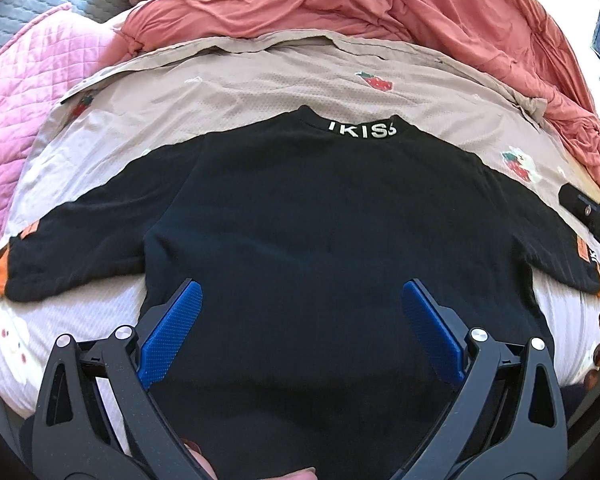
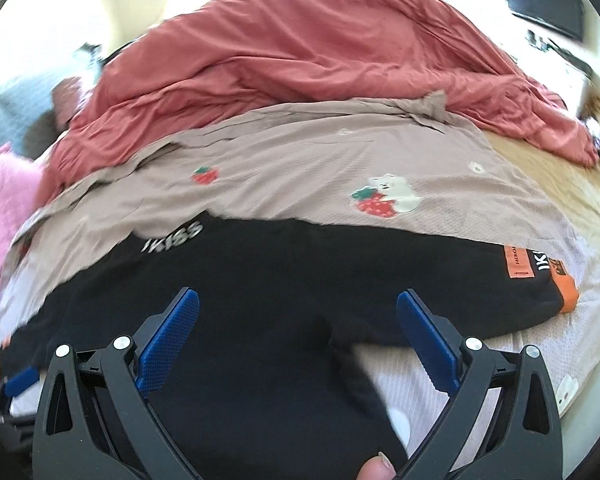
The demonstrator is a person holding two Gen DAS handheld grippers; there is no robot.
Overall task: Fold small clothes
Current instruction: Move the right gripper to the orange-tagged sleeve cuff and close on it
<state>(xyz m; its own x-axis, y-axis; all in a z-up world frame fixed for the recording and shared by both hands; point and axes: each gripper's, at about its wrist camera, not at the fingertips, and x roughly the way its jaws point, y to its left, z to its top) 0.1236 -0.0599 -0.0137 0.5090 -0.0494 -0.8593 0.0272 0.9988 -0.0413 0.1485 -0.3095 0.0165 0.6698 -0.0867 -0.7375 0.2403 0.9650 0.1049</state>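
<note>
Black shirt flat on strawberry-print sheet, red duvet beyond; both grippers wide open, empty.

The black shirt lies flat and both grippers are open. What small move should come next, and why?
Probably close the right gripper on the right sleeve to fold it inward: the black shirt lies spread with both sleeves out, and neither it nor the left gripper holds anything.

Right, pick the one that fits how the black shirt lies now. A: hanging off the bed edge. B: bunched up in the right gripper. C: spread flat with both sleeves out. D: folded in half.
C: the black shirt lies spread on the strawberry-print sheet, sleeves out to each side, and both grippers, left gripper and right gripper, are open and empty.
</note>
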